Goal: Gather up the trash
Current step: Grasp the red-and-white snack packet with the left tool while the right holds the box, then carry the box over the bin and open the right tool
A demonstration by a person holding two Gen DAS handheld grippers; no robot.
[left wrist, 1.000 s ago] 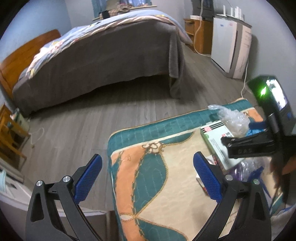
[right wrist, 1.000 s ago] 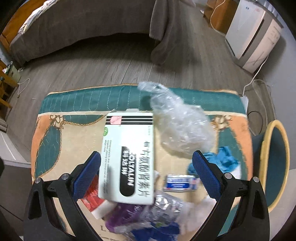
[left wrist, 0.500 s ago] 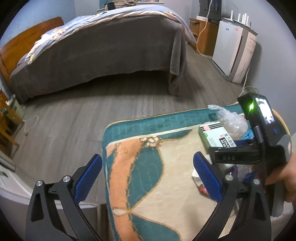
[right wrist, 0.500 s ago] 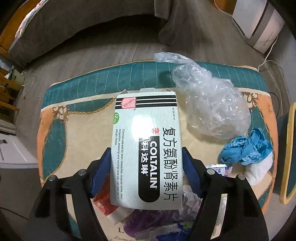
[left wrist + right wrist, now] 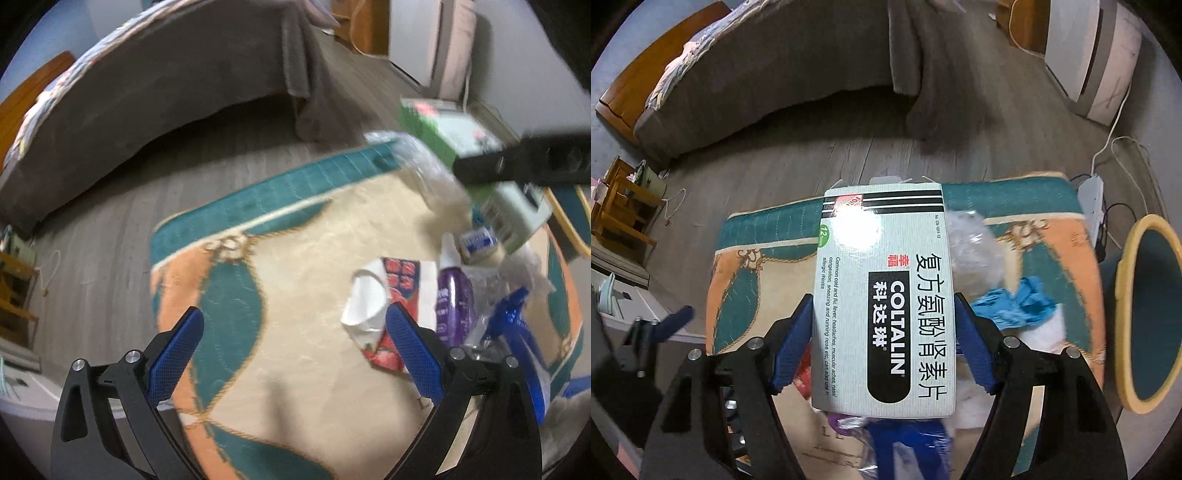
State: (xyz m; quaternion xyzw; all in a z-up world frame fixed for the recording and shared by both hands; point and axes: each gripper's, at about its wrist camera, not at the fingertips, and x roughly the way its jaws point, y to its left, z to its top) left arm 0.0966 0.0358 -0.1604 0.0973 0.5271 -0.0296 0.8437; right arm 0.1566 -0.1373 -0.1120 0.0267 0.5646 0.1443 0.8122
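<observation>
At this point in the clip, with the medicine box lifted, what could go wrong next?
The right tongs pinch only the lower half of the Coltalin box, so it could pivot or slip on the way to the bin. Its top flaps look open; any contents might spill. The left tongs hang open over the strawberry wrapper.

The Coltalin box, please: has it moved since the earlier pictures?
Yes. The Coltalin box has come up off the patterned cloth, clamped in the right gripper.

The medicine box (image 5: 884, 295) reads "COLTALIN", "科达琳", "复方氨酚肾素片" and "12".
</observation>
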